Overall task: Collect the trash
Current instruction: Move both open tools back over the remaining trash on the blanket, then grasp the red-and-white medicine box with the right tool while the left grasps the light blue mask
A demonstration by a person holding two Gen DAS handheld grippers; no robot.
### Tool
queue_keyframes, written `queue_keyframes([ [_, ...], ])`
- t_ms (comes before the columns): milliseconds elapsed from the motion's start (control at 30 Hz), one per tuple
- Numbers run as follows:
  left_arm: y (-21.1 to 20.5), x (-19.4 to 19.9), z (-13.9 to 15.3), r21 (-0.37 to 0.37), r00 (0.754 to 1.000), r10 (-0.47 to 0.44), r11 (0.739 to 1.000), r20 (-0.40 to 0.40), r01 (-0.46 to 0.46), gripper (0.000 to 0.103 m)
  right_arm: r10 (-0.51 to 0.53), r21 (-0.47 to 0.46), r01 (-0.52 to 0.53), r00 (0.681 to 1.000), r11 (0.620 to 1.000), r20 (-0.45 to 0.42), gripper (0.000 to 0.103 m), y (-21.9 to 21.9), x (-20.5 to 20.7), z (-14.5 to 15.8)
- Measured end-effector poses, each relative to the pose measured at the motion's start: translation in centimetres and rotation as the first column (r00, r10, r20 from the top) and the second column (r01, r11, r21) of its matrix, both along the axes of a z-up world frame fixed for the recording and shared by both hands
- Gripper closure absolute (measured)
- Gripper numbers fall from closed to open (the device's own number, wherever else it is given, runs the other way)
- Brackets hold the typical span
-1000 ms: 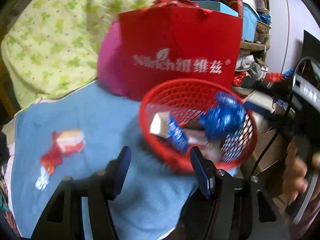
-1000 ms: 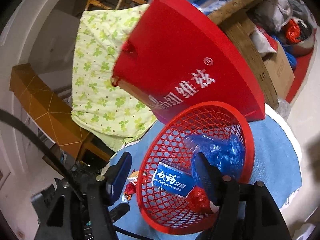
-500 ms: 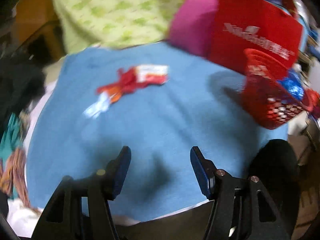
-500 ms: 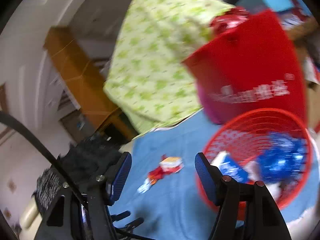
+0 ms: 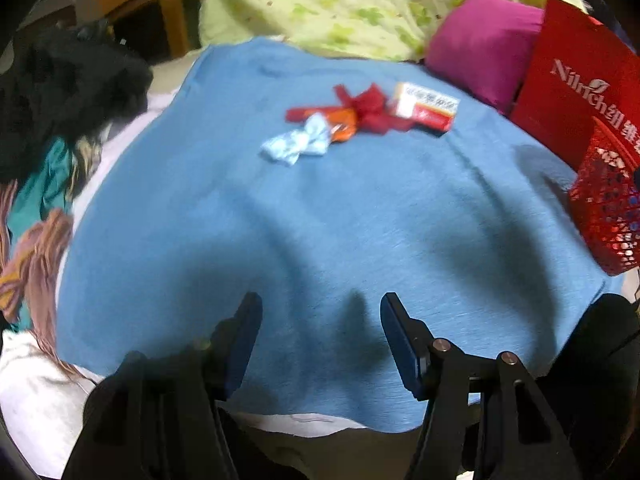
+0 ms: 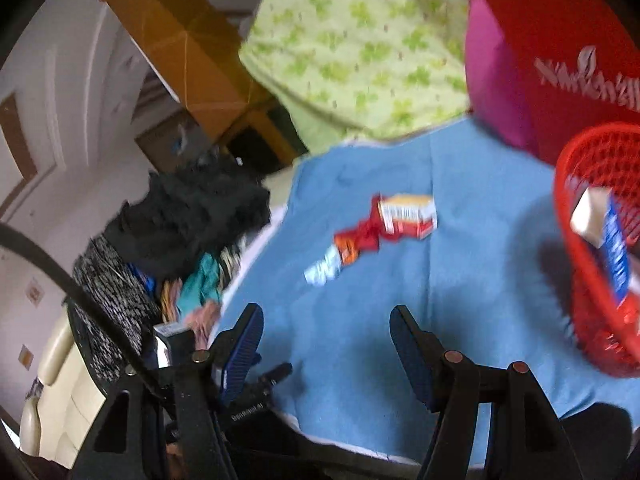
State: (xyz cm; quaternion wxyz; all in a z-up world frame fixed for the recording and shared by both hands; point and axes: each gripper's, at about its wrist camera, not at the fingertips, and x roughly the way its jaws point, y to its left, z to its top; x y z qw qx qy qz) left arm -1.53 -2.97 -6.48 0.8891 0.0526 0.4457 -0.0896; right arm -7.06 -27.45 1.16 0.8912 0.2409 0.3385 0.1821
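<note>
Left gripper (image 5: 320,340) seen tilted steeply downward, jaws held apart, nothing gripped between them. Dark blue pads (image 5: 400,340) seen facing each other across bare gap. Black frame with two metal pins seen behind right-hand finger.

Right gripper (image 6: 326,346) seen angled less steeply, jaws likewise held apart, nothing gripped. Ribbed blue pads (image 6: 244,340) seen on inner faces. Black cable seen running past its left side. No hand or sleeve shown in either view.
</note>
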Motion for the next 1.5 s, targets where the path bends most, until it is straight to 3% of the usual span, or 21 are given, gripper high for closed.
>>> queue_keyframes([
  [233,2.6,1.5,-1.8,-0.011,0.999,0.051,0.999,-0.008,-0.051,0.041,0.009,-0.004,-0.010,0.991,1.000,-0.131,0.034,1.2,3.3,-4.6],
  [400,4.0,2.8,-1.9,-0.015,0.997,0.074,0.997,0.022,-0.074,0.041,0.030,-0.022,-0.035,0.984,0.999,-0.175,0.034,2.6,5.7,-5.8],
  [700,5.5,4.3,-2.3,-0.021,0.996,0.081,0.997,0.037,-0.080,0.041,-0.058,-0.120,0.038,0.984,0.992,-0.166,0.034,2.2,12.3,-5.8],
  [967,4.6,9.5,0.2,-0.056,0.995,0.023,0.998,0.096,-0.018,0.041,-0.172,-0.217,0.150,0.981,0.965,-0.087,0.034,-0.7,19.9,-4.7],
  [1200,2.4,15.5,0.9,-0.079,0.991,-0.058,0.995,0.117,0.068,0.034,-0.197,-0.120,0.189,0.978,0.975,-0.060,0.031,-3.5,24.8,-6.0],
  [1300,1.2,17.9,0.2,-0.093,0.987,-0.127,0.986,0.096,0.136,0.032,-0.190,-0.031,0.188,0.978,0.982,-0.081,0.031,-4.7,26.9,-7.6],
  [1500,0.8,21.1,-1.5,-0.195,0.974,-0.226,0.954,0.028,0.227,0.032,-0.058,0.125,0.071,0.993,0.990,-0.107,0.030,-4.9,28.6,-9.7],
])
